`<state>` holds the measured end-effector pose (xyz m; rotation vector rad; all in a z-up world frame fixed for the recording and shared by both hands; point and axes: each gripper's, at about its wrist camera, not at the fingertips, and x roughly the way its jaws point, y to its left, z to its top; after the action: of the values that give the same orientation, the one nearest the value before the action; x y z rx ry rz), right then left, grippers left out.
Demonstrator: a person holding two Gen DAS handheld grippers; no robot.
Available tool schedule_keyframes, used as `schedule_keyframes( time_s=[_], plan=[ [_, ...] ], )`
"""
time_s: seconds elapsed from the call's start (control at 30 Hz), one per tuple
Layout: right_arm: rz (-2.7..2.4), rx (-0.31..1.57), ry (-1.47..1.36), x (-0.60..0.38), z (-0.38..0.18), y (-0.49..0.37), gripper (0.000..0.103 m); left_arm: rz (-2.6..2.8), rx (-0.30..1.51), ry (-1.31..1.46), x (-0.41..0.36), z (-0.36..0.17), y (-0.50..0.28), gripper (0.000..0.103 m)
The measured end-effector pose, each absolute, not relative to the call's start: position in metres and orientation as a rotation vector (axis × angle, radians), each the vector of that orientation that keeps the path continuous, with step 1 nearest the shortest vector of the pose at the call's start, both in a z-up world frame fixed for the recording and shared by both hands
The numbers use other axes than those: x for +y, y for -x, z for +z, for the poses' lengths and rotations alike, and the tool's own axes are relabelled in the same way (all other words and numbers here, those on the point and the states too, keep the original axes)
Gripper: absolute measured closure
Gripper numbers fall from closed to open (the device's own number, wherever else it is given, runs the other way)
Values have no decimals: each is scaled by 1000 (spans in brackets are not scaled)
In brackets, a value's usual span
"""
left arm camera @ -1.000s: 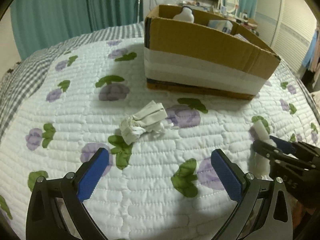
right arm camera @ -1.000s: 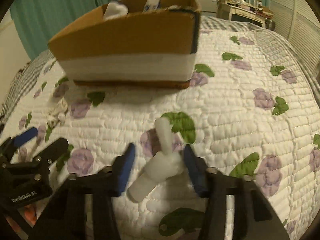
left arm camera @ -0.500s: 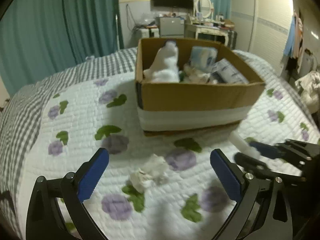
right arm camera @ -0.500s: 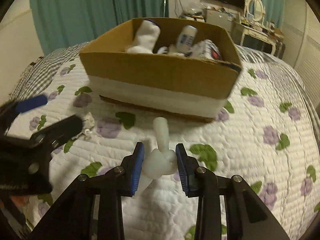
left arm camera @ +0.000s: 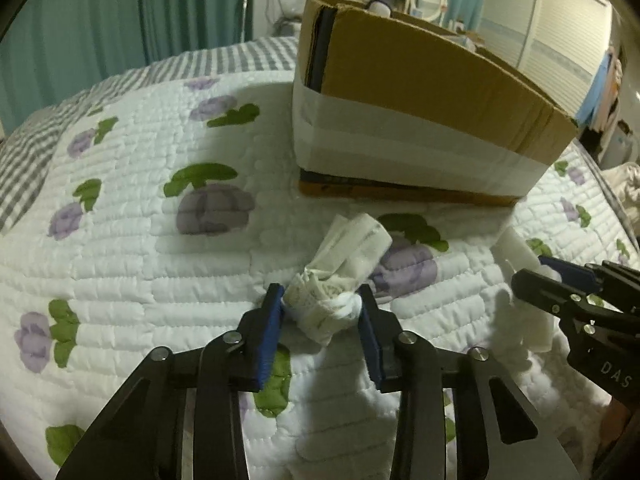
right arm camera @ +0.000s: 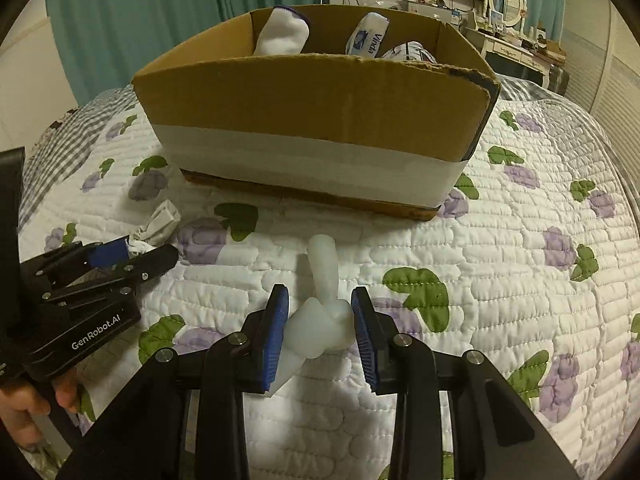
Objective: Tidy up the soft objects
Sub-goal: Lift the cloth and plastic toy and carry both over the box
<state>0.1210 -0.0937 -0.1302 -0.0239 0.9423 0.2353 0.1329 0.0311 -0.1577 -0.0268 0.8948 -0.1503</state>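
Observation:
My left gripper (left arm camera: 320,308) is shut on a crumpled white cloth bundle (left arm camera: 344,276) that rests on the quilt; it also shows in the right wrist view (right arm camera: 154,226). My right gripper (right arm camera: 320,308) is shut on a white soft foam piece (right arm camera: 322,312) with a stalk pointing forward, held just above the quilt; the piece shows in the left wrist view (left arm camera: 520,252). The open cardboard box (right arm camera: 312,92) stands ahead of both grippers and holds a white sock (right arm camera: 282,36) and a Vinda tissue pack (right arm camera: 370,36).
The white quilt (left arm camera: 160,288) with purple flowers covers the bed, with a grey checked blanket (left arm camera: 28,168) at the far left. Teal curtains (right arm camera: 160,8) and a dresser with a mirror (right arm camera: 508,4) stand behind the bed.
My left gripper has dropped to the quilt and closed on the cloth bundle, from wide open. My right gripper has kept its hold on the foam piece and lowered slightly.

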Motion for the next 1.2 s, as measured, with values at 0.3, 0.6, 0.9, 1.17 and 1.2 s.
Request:
schedule_keyframes(
  time_s=[0.3, 0.6, 0.9, 1.17, 1.2],
  plan=[
    [250, 924, 26, -99, -116, -105, 71, -143, 886, 15, 28, -135, -93, 72],
    [256, 872, 36, -109, -76, -71, 71, -128, 881, 17, 17, -108, -49, 72],
    [279, 796, 17, -117, -16, -37, 71, -144, 785, -27, -4, -43, -14, 72],
    [325, 672, 39, -117, 57, -19, 71, -170, 642, -22, -10, 36, -15, 72],
    [324, 659, 50, -116, 64, -18, 71, -171, 623, -22, -10, 45, -15, 72]
  ],
)
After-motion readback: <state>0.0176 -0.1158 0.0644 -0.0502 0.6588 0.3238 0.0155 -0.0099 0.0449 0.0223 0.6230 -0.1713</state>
